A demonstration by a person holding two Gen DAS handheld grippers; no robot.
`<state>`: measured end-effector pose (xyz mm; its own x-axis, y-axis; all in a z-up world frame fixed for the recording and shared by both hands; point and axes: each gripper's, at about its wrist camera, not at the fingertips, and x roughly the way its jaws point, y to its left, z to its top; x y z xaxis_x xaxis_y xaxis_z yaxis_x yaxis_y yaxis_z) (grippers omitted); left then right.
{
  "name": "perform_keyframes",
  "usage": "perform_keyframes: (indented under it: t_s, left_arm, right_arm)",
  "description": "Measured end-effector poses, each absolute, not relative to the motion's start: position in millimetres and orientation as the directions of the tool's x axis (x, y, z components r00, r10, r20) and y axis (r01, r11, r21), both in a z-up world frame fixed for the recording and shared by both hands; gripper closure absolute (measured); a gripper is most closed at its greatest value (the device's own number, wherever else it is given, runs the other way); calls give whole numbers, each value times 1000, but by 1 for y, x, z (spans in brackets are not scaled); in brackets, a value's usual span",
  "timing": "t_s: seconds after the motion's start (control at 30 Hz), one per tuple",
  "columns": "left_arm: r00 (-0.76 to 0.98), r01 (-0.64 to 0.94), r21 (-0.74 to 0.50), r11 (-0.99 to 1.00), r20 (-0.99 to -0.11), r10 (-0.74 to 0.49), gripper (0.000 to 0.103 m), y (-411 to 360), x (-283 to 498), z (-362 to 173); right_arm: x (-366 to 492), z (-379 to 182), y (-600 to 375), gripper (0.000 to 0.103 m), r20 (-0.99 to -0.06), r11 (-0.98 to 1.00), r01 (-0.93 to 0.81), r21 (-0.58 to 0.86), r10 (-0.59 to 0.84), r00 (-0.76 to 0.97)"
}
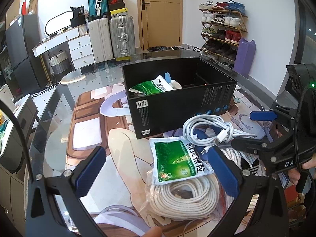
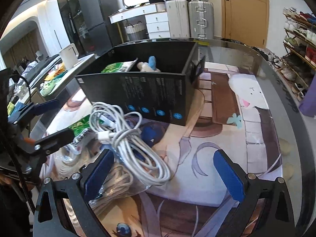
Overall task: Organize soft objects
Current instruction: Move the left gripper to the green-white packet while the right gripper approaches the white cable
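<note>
Left wrist view: left tool [image 1: 158, 169] spread wide over packet [image 1: 177, 160] and rope [image 1: 183, 195]; right tool [image 2: 164, 171] spread near cable [image 2: 126, 136]; could snag loops, drag pile, miss box [image 1: 177, 106].

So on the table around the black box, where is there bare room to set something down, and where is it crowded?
Free: the printed mat left of the black box, and the stretch to its right, before the right gripper. Crowded: in front of the box, where the white cable, green packet and bagged rope coil overlap.
</note>
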<state>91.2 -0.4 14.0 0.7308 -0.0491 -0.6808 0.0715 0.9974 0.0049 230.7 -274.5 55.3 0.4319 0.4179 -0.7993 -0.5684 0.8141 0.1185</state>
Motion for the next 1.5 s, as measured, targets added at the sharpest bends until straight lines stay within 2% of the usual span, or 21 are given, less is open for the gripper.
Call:
perform_keyframes:
  t_s: [0.4,0.7,1.27,1.5]
  left_arm:
    - [729,65,3,998,-683,-45,0,2,93,13]
    - [723,72,9,997,-690,-46,0,0,93,11]
    - [716,85,22,996,-697,-46,0,-6,91,8]
    - [712,94,27,995,-701,-49,0,-9,90,6]
  right_arm:
    - [251,60,-309,1,-799,867,-480,131,379,467]
    - [253,64,-307,1,-781,830,-503,241,474,407]
    - [260,58,-320,1,-808,882,-436,178,384,447]
    - [255,57,-309,1,-809,859,-482,174,403,428]
